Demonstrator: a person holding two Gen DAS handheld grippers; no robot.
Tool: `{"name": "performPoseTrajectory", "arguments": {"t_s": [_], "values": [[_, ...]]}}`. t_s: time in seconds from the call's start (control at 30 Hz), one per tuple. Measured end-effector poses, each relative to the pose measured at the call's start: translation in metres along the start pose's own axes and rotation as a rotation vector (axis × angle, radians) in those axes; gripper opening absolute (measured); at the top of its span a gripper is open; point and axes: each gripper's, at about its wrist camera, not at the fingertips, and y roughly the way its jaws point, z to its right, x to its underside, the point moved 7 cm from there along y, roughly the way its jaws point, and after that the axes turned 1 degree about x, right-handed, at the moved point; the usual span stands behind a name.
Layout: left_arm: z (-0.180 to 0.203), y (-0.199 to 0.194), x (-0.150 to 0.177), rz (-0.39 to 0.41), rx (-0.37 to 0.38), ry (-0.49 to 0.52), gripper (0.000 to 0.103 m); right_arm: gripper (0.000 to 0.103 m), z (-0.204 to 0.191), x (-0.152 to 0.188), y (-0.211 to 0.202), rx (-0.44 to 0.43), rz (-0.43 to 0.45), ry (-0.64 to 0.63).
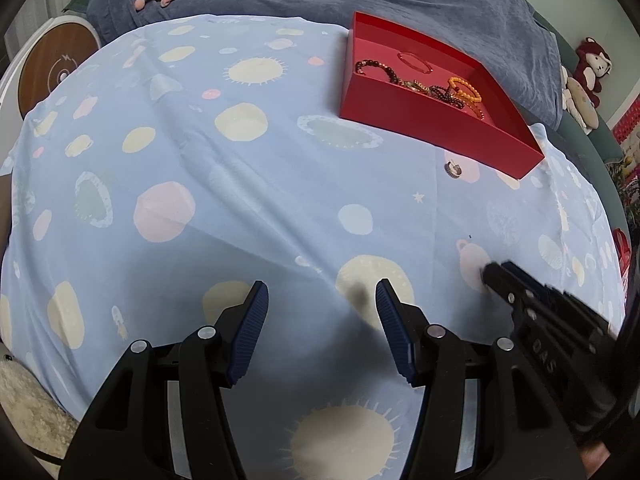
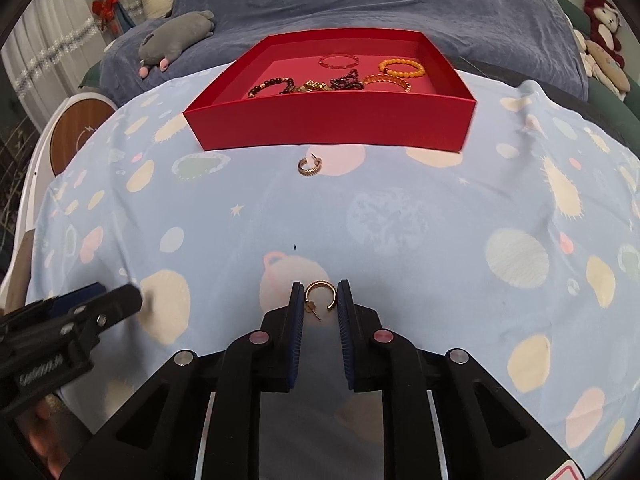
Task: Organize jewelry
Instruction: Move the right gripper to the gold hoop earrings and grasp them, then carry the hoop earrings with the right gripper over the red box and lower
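Down in the left wrist view, the left gripper hangs over a blue sheet with pale spots, its blue pads wide apart and nothing between them. Up and to the right sits a red box with bead bracelets inside. Just in front of the box lies a small hoop earring on the sheet. The right gripper pokes in from the right, tip down near the sheet; from here you cannot tell how its jaws stand.

Now the right wrist view. The right gripper has its jaws close together, with a gold hoop earring between the pads. The pads look to touch the earring on both sides. The earring is low over the sheet, well apart from the red box. The other earring lies just in front of the box. The bracelets lie inside the box. The left gripper shows at the left edge, blurred.
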Motion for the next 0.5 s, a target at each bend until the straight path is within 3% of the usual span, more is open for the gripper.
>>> {"name": "performPoseTrajectory", "arguments": {"t_s": [0.23,0.5], "values": [[0.032,0.008,-0.019,0.011,0.029,0.028,0.053,0.016,0.024,0.016,-0.017,-0.006,-0.002,0.085],[0.074,0.033,-0.041,0.004,0.051,0.067,0.053,0.016,0.043,-0.009,-0.012,-0.004,0.02,0.11]]}}
